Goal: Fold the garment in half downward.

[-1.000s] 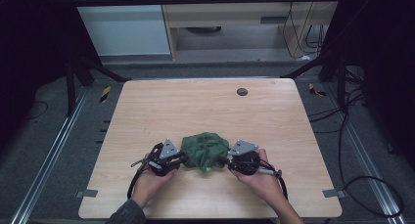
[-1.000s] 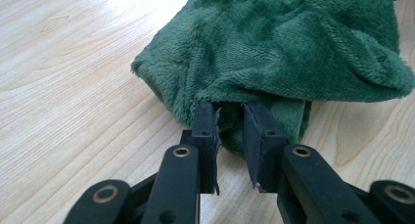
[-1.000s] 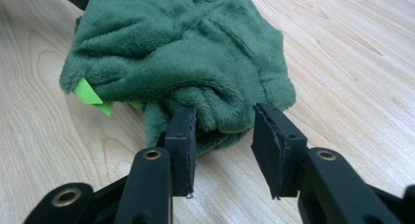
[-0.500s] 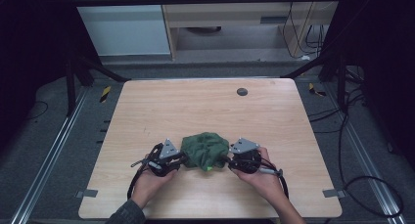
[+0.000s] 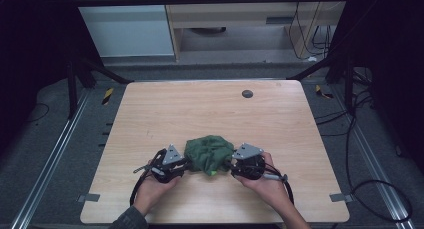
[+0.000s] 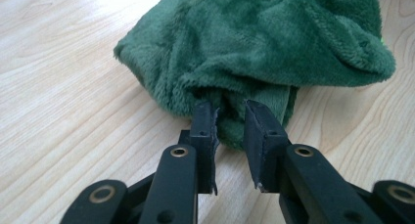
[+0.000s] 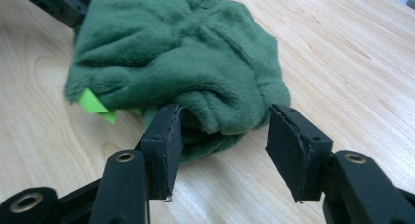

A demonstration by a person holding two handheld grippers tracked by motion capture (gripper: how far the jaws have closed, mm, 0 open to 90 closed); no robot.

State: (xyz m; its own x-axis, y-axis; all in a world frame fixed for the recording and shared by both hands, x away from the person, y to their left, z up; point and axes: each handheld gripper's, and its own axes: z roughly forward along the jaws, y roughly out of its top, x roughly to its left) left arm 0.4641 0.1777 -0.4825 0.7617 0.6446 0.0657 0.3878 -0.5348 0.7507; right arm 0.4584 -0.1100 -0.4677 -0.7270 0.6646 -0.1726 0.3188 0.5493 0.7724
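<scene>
Cloth [image 5: 209, 154], one green plush bundle, lies bunched at the table's [image 5: 150, 109] near edge between the two grippers. It looks soft, light and limp, best pinched at a fold. The left gripper [image 6: 230, 131] pinches a fold narrowly; the right gripper's [image 7: 222, 145] jaws, just opening, straddle another fold unpressed

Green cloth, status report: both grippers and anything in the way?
Left gripper shut on a fold of the green cloth. Right gripper jaws just opened, spread around the cloth's edge, not pinching. Cloth bunched on the table; nothing in the way.
</scene>
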